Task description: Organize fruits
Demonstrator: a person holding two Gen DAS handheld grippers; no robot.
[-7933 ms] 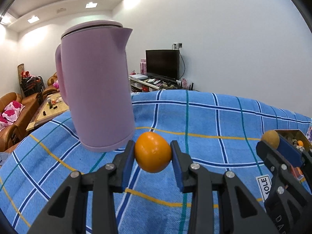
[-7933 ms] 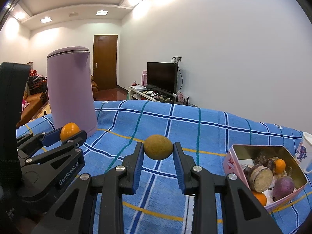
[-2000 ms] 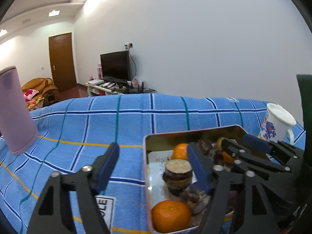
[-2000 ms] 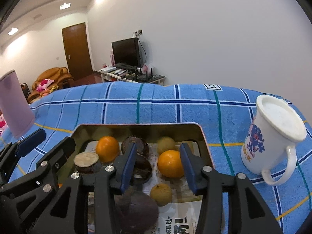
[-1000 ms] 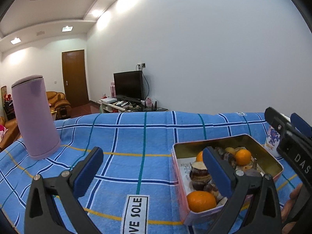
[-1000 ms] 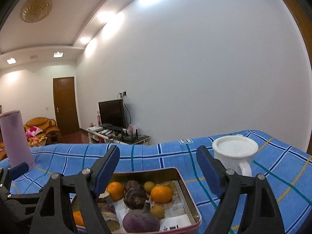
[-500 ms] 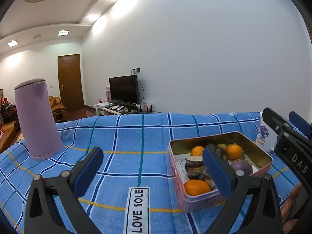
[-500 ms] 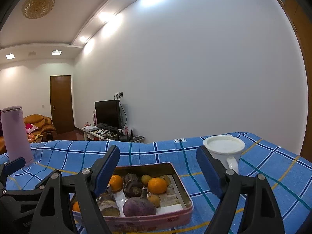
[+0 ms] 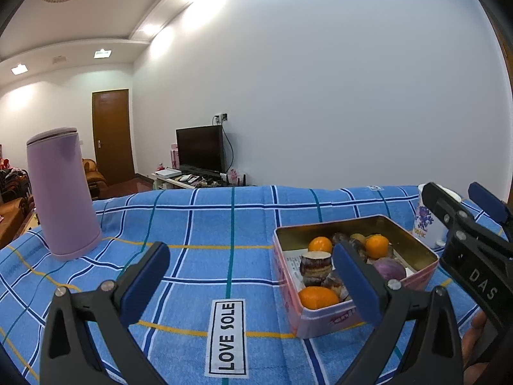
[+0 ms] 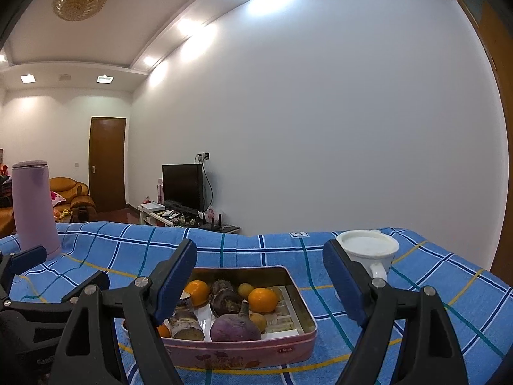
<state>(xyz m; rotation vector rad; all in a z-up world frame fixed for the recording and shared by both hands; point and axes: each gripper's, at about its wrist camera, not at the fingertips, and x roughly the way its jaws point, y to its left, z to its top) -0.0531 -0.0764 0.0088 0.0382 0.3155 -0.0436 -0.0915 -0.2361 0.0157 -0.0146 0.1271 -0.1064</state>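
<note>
A pink tin (image 10: 250, 351) is seen in the lower middle of the right wrist view and at the lower right of the left wrist view, resting on a tabletop covered by a blue checked cloth (image 9: 231, 224). Inside the tin, oranges (image 10: 263, 300) are found together with a purple round root (image 10: 235, 325), dark tubers (image 10: 226, 298) and a cut piece with a pale face (image 9: 315, 261); a small yellowish fruit (image 10: 245, 288) lies toward the far wall of the tin. The left claw (image 9: 250, 276) is held wide apart in the lower part of its frame, with nothing between its blue pads, the tin lying behind its right pad. The right claw (image 10: 259, 276) is likewise spread wide and holds nothing, the tin being framed between its pads without being touched. A white mug with a blue flower print (image 9: 428, 224) stands just beside the tin at the right of both frames. A lilac kettle (image 9: 62, 192) stands upright at the left, well apart from the tin. A white label reading LOVE SOLE (image 9: 227, 338) is sewn on the cloth near the bottom of the left wrist frame.
</note>
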